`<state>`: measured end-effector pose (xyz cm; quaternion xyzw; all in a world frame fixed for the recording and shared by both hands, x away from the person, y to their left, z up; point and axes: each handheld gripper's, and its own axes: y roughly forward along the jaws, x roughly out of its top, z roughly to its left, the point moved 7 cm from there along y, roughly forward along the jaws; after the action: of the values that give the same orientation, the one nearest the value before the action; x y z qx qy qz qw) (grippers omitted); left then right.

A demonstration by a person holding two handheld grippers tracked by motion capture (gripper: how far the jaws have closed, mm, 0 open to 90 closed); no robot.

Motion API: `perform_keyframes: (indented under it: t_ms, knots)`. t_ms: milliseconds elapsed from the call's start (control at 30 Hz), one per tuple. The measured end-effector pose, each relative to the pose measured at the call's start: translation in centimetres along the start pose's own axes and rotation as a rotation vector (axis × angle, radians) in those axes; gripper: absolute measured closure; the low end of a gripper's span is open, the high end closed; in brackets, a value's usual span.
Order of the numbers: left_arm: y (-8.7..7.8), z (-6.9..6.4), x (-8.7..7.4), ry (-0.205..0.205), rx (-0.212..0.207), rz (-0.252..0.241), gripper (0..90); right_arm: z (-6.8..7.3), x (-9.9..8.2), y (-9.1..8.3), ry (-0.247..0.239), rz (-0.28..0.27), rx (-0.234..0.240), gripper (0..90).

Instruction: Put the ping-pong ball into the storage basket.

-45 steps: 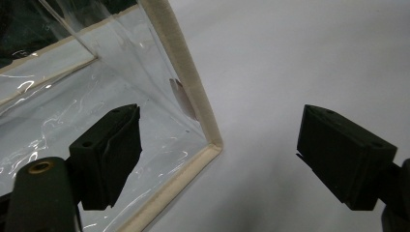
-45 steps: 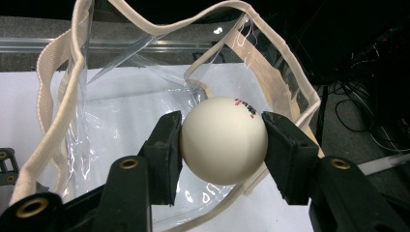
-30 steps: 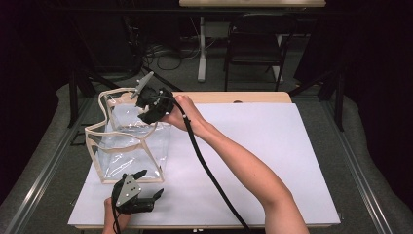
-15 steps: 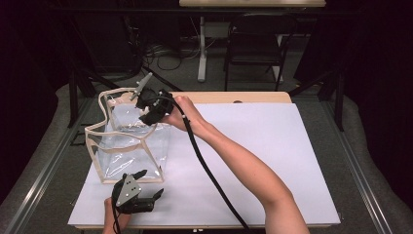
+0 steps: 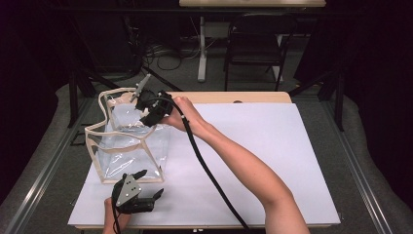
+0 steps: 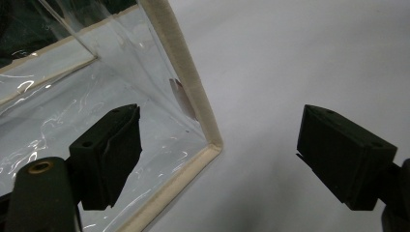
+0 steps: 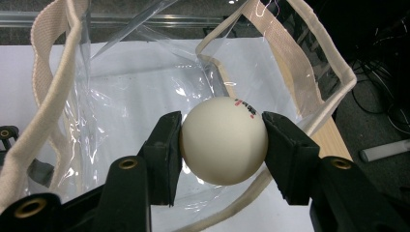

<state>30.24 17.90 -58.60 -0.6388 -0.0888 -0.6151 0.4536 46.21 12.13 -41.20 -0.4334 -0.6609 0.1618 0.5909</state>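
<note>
right gripper [image 7: 222, 140] clamped on a white ball [image 7: 223, 140], one black jaw pressed to each side, small red and dark print near the ball's top. held above the open mouth of a clear plastic bag [image 7: 145, 92] with cream fabric trim and cream webbing handles. seen from the high view, right gripper [image 5: 155, 113] up at the far left of the table, over the bag's rear rim, gripped by the right hand [image 5: 181, 113], forearm reaching in diagonally from the bottom right, black cable trailing along beside it toward the near edge. ball itself too hidden to make out from up there.

left gripper [image 5: 141, 191] low at the near left edge of the table, just in front of the bag, grey three-cornered plate on top, left hand [image 5: 114, 217] barely in at the bottom. jaws spread wide with nothing between them. in the left gripper view, left gripper [image 6: 217, 159] aimed at the bag's [image 6: 96, 121] near bottom corner: cream edging running down to a corner that sits in the gap between the jaws, touching neither; clear wall behind the left-hand jaw, bare white surface beyond the other.

bag [image 5: 127, 141] standing upright and open on a white sheet [image 5: 272, 161] covering most of a wooden table [image 5: 243, 97]. dark folding chair [image 5: 254, 48] and loose cables on the floor beyond the far edge.
</note>
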Motion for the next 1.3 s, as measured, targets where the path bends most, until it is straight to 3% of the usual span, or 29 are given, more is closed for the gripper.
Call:
perform_keyframes:
  t_ms: [333, 467, 600, 800, 1100, 1300]
  knots:
    - [0.0, 0.0, 0.0, 0.0, 0.0, 0.001, 16.1, 0.0, -0.1, 0.2, 0.0, 0.007, 0.004, 49.8]
    - [0.0, 0.0, 0.0, 0.0, -0.001, 0.001, 16.0, 0.0, -0.1, 0.2, 0.007, 0.004, 0.008, 42.7]
    - [-0.1, 0.0, 0.0, -0.005, 0.003, 0.0, 16.0, -0.2, 0.0, -0.3, 0.033, -0.022, 0.008, 29.4]
    - [0.0, 0.0, 0.0, -0.004, 0.002, -0.001, 16.1, -0.9, -0.3, -2.0, 0.079, -0.11, 0.012, 13.9]
    - [-0.1, 0.0, -0.1, 0.0, 0.0, 0.003, 16.1, -1.8, -1.7, -3.8, 0.118, -0.173, 0.016, 8.4]
    - [0.0, -0.1, 0.0, 0.002, 0.001, 0.007, 16.1, -2.4, -2.9, -4.4, 0.137, -0.18, 0.006, 6.5]
